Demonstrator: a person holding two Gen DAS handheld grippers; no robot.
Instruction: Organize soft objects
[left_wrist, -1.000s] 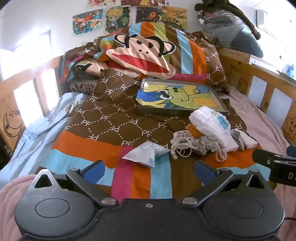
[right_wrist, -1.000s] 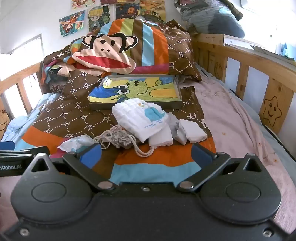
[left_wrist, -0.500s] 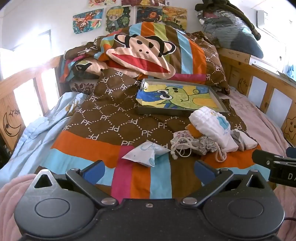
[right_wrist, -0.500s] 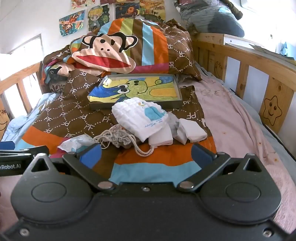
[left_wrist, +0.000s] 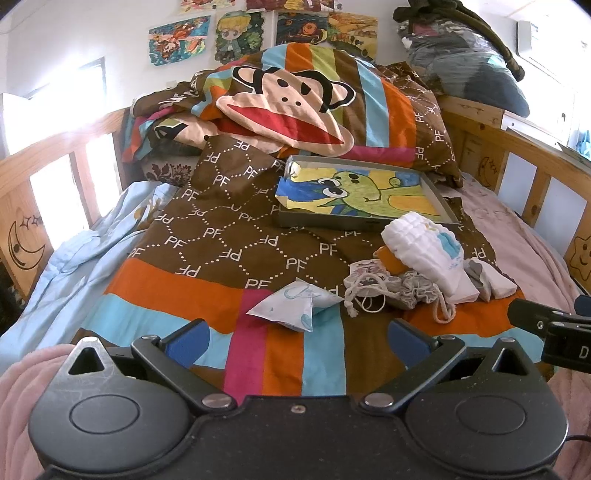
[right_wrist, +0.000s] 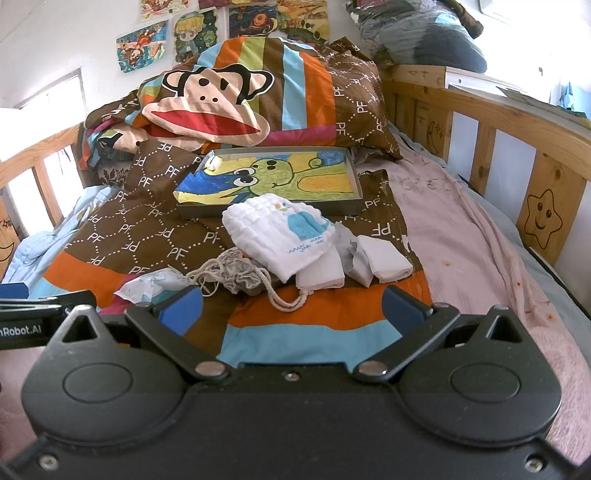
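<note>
Both grippers — left, right — unmoved, jaws wide apart.

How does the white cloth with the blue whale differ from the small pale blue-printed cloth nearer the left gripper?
The whale cloth is larger, thick and quilted in ridges; the blue-printed cloth is smaller, thin and crumpled into a peak. The whale cloth rests atop a pile with other white folded pieces and a drawstring pouch; the blue-printed cloth lies apart, alone on the striped quilt. Both lie loose on the quilt, outside the gray tray.
</note>
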